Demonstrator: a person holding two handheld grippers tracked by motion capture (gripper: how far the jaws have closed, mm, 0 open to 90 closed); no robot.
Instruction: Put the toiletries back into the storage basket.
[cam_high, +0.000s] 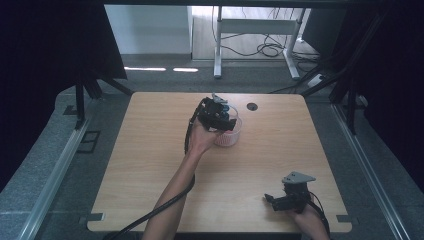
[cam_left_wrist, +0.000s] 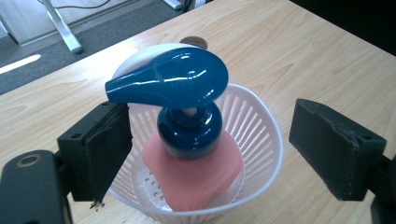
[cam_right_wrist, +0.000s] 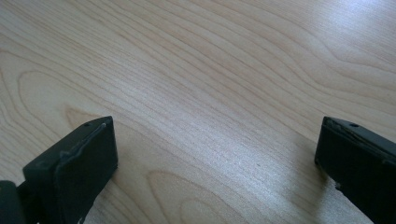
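We see the left gripper (cam_left_wrist: 201, 149) with jaws wide, either side of a blue pump bottle (cam_left_wrist: 180, 100) standing in a white basket (cam_left_wrist: 261, 126) on the counter (cam_high: 150, 150), pads off it. The right gripper (cam_right_wrist: 215, 158) rests wide and empty near the counter's front corner.

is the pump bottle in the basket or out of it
In: the pink pump bottle with its blue pump head stands upright inside the white basket.
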